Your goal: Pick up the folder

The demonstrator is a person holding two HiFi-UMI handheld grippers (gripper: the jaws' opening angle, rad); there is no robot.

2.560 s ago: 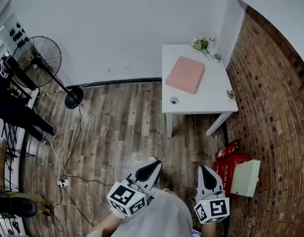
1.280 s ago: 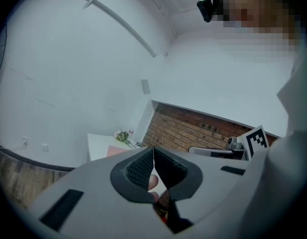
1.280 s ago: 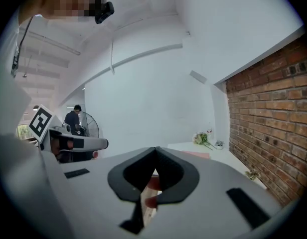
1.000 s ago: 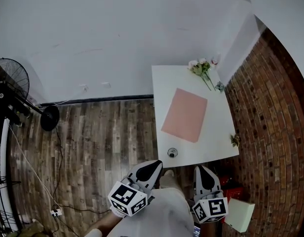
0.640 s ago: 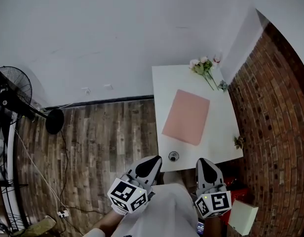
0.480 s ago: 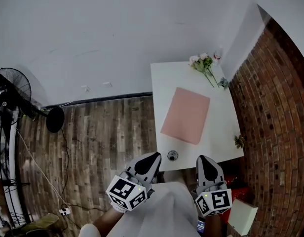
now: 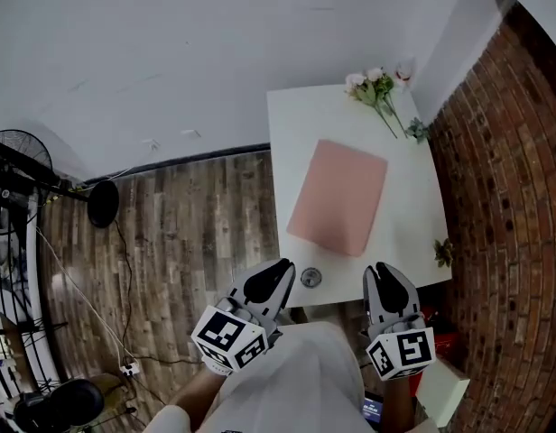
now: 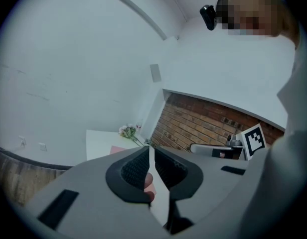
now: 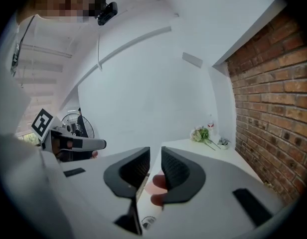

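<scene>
The pink folder [image 7: 337,197] lies flat on the white table [image 7: 296,124], short of both grippers. My left gripper [image 7: 280,270] is shut and empty, its tips just off the table's near left corner. My right gripper [image 7: 379,274] hovers at the near edge, right of the folder's near end; its jaws are opening with a narrow gap and nothing between them. In the left gripper view the left gripper [image 8: 149,151] points at the table, with the folder [image 8: 116,150] beyond it. In the right gripper view the right gripper [image 9: 155,153] frames the folder [image 9: 154,182].
A small round metal object [image 7: 310,278] sits at the table's near edge between the grippers. Flowers [image 7: 373,84] lie at the far end and a small plant [image 7: 443,253] at the right edge. A brick wall [image 7: 504,197] bounds the right. A fan base [image 7: 104,204] stands on the left.
The table and folder have come closer and lower in the head view. Both grippers have advanced from over the floor to the table's near edge.
</scene>
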